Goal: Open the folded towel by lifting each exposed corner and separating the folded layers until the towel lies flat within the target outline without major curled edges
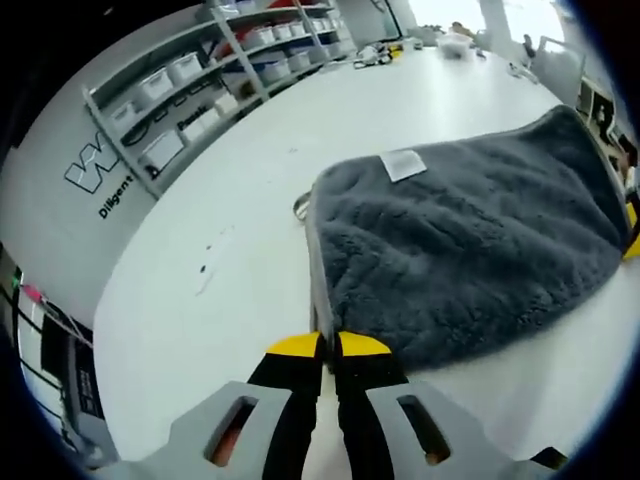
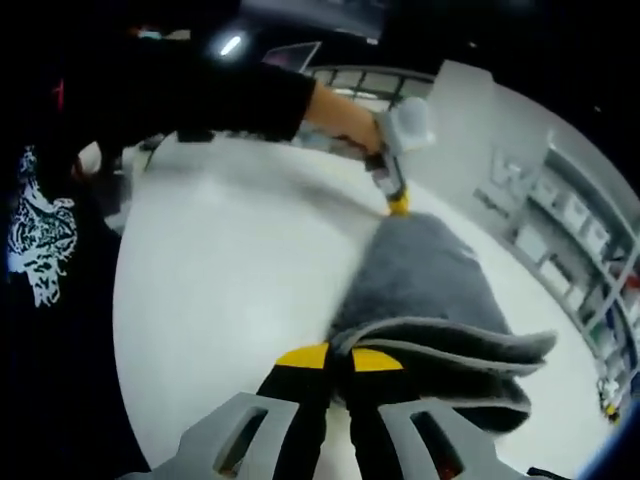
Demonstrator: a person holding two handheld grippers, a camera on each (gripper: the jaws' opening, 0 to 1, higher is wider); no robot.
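A fluffy dark grey towel point(image 1: 470, 250) lies folded on the white table point(image 1: 200, 300), with a white label point(image 1: 403, 163) near its far edge. My left gripper point(image 1: 328, 345) is shut on the towel's near corner, where a paler hem runs in between the yellow tips. The right gripper's yellow tip point(image 1: 632, 235) shows at the towel's right end. In the right gripper view, my right gripper point(image 2: 338, 357) is shut on the edge of the towel point(image 2: 430, 280), whose layers gape apart to the right. At the far end a hand holds the left gripper point(image 2: 398, 205) on the towel.
Grey shelves with white bins point(image 1: 190, 80) line the wall beyond the table. Small items point(image 1: 450, 40) sit at the table's far end. A person in a black sleeve point(image 2: 200, 90) stands along the left of the table point(image 2: 230, 280).
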